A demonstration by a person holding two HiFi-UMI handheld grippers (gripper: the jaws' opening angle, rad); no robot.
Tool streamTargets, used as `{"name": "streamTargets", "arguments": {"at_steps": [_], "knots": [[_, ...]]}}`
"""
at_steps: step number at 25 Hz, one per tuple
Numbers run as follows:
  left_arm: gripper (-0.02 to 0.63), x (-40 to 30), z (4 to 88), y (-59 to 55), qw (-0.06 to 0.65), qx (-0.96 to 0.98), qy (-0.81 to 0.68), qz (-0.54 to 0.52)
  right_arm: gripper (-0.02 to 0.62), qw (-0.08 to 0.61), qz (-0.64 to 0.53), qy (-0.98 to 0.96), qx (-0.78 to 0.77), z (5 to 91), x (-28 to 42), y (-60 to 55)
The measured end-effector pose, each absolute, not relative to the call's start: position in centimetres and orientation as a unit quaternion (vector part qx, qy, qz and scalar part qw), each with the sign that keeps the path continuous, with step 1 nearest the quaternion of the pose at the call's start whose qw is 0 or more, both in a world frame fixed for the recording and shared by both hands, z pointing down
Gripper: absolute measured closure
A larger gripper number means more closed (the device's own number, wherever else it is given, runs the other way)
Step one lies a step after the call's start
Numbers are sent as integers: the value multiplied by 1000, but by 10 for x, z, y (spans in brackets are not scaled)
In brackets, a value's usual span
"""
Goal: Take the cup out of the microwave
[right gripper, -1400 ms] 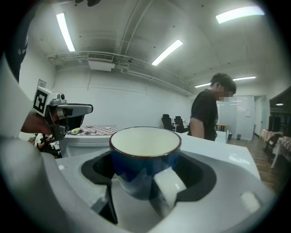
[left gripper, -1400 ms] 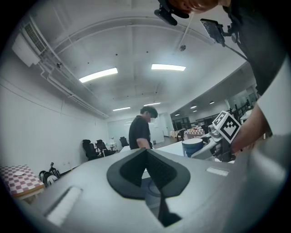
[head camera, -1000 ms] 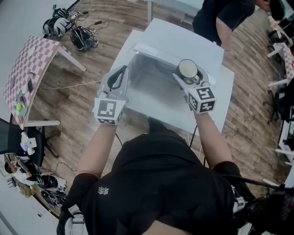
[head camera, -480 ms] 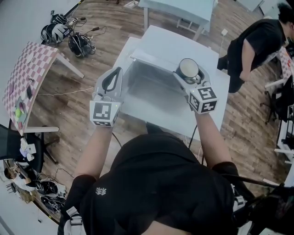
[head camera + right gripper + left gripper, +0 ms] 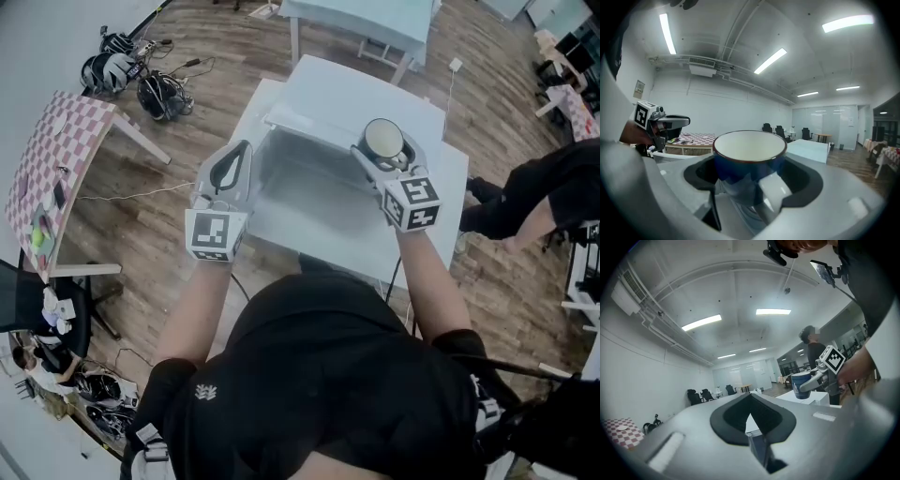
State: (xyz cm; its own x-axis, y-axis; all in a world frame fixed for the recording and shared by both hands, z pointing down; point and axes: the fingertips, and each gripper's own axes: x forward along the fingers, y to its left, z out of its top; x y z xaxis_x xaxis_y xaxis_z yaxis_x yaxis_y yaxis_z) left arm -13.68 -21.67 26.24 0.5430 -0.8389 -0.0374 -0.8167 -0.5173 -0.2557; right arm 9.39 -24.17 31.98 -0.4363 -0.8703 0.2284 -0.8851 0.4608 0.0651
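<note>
No words or numbers to read anywhere here. The cube on the left gripper shows only a black-and-white square marker, and so does the cube on the right gripper. The cup carries a small white mark, too small to read. The white emblem on the black sleeve and the sheet on the wall are both illegible.

We stand in an open office or lab: strip lights overhead, office chairs, white tables, wood floor.
</note>
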Motion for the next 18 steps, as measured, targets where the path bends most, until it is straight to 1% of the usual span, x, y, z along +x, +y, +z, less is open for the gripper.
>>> {"name": "streamTargets", "arguments": {"at_steps": [18], "knots": [[603, -129, 258, -218, 126, -873, 470, -39, 202, 103, 27, -840, 532, 317, 104, -242]]}}
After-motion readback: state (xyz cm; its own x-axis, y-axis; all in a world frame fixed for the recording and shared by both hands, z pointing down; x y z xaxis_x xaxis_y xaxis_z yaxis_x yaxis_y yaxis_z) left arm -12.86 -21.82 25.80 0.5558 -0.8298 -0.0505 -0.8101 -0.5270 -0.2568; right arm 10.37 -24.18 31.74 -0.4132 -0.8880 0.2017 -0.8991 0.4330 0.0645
